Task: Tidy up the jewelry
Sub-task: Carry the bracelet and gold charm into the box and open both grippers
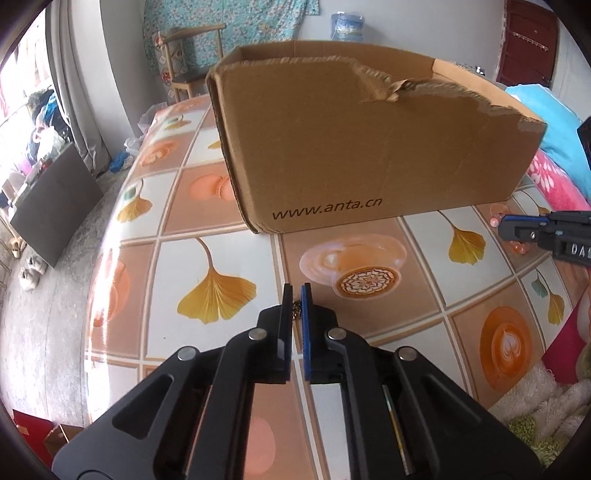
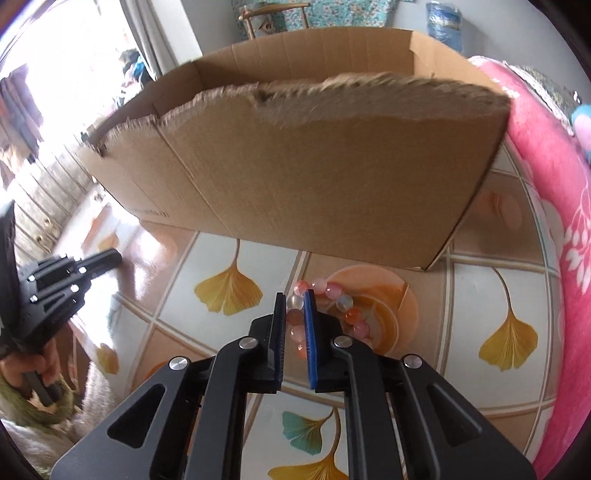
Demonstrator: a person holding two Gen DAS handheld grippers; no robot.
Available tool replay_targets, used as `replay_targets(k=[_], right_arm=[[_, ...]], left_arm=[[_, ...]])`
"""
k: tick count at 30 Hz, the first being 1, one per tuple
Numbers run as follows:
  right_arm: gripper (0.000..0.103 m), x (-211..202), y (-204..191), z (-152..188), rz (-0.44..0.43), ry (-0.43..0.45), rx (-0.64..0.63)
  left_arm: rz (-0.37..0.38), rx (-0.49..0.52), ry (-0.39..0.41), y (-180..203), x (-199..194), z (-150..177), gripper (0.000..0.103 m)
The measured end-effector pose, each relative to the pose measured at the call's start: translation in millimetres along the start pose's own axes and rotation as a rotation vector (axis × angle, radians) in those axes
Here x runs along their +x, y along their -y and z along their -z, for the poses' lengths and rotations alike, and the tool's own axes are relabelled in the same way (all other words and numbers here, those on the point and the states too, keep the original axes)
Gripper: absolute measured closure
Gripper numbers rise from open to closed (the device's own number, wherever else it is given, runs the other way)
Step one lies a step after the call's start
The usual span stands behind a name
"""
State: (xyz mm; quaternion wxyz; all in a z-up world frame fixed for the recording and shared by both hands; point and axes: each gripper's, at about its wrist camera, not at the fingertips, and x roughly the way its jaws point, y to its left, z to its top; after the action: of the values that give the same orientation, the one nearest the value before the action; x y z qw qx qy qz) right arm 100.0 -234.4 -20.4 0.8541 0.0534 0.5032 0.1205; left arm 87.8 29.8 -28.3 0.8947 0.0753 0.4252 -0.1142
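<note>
Bright daylight thru window (image 1: 22,74) at left, grey curtain (image 1: 70,92) beside it. Wooden chair (image 1: 188,55) vs back wall w/ floral teal cloth (image 1: 229,26) hung behind. Grey floor (image 1: 55,258), shoes (image 1: 31,271) on it; dark red door (image 1: 528,44) at far right.

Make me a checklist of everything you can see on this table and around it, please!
Surface: tablecloth printed with ginkgo leaves and coffee cups, glossy.
Job's things: gold chain between the left tool's pads; bead bracelet of pink and orange beads on the cloth, part of it between the right tool's pads; cardboard box, open top, torn front edge, behind both.
Clutter: nothing seen on the cloth.
Grippers: left tool shut on the chain; right tool shut on the bracelet.
Cables: nothing seen.
Surroundings: pink blanket to the right, wooden chair behind, shoes on the floor.
</note>
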Motion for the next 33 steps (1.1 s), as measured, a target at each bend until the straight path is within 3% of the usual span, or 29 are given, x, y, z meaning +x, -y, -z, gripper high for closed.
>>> replay_targets(k=[13,25,28,33], right_arm=[[0.093,-73,27,-1,-0.160,0.149,0.160],[0.093,-128,15,-44,-0.276,0.320,0.107],[0.093,-134,11,-65,-0.308,0.360,0.076],[0.093,-127,13,-98,-0.325,0.392,0.043]], left_arm=[[0.054,-0.025,0.155,-1,-80,-24,0.100],[0.135,0.045,0.355,7,-135,-102,0.099],[0.167,0.054,0.348,7,-125,-130,0.099],[0.224,0.032,0.239,6,-76,-167,0.099]])
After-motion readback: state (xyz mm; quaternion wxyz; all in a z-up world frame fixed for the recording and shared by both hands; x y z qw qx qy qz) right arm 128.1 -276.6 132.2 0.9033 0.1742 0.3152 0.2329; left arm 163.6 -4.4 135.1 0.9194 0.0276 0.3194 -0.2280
